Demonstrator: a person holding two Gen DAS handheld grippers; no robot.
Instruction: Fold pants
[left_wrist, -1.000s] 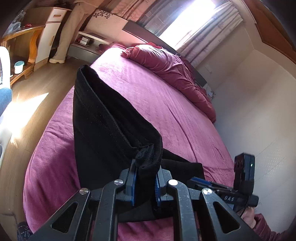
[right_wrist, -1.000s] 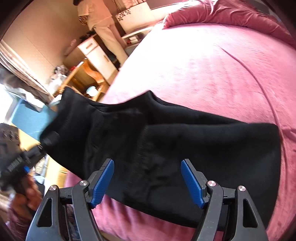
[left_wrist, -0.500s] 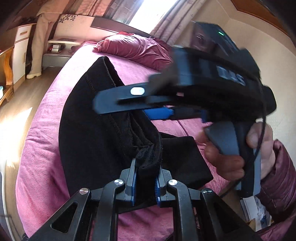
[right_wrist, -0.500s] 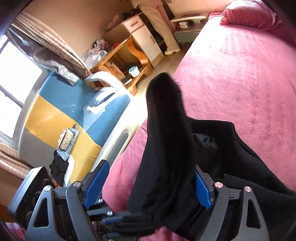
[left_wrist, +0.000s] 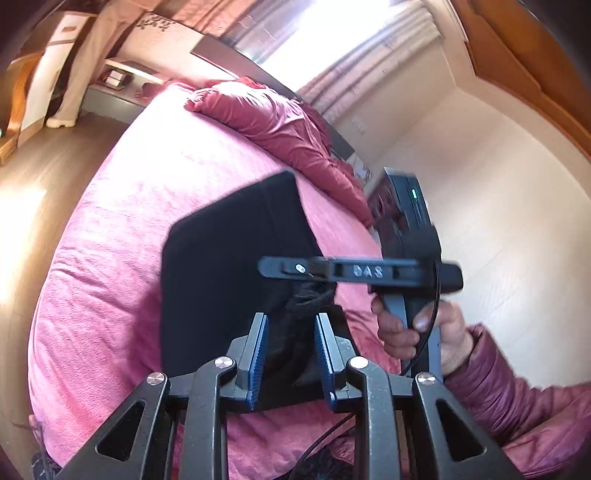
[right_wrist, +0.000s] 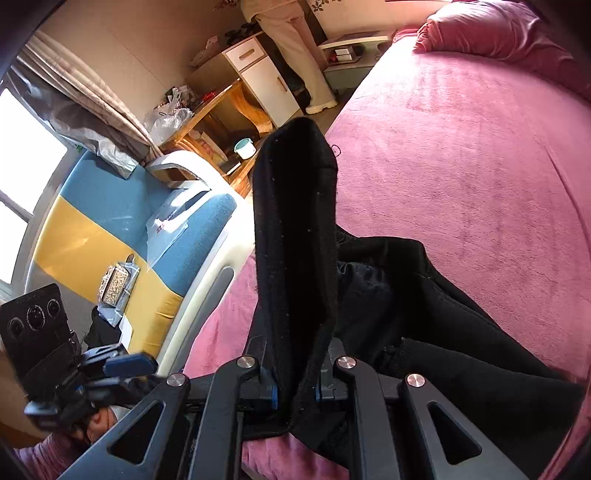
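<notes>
Black pants (left_wrist: 229, 266) lie on the pink bed (left_wrist: 122, 229), partly lifted. My left gripper (left_wrist: 290, 354) is open; its blue pads stand apart just in front of the cloth. My right gripper (right_wrist: 293, 391) is shut on a bunched edge of the pants (right_wrist: 295, 240), which rises in a tall fold above the jaws. In the left wrist view the right gripper (left_wrist: 295, 280) crosses above the pants, pinching the cloth. The left gripper shows in the right wrist view (right_wrist: 122, 363) at lower left, apart from the pants.
A red duvet (left_wrist: 280, 125) lies at the head of the bed. A person in light clothes (right_wrist: 295, 48) stands by a white cabinet (right_wrist: 266, 81). A blue and yellow sofa (right_wrist: 122, 229) and a wooden table (right_wrist: 221, 122) stand beside the bed.
My left gripper opened and let go of the pants. My right gripper shut on the pants' edge and holds it raised. The pants now hang from the right gripper alone.
</notes>
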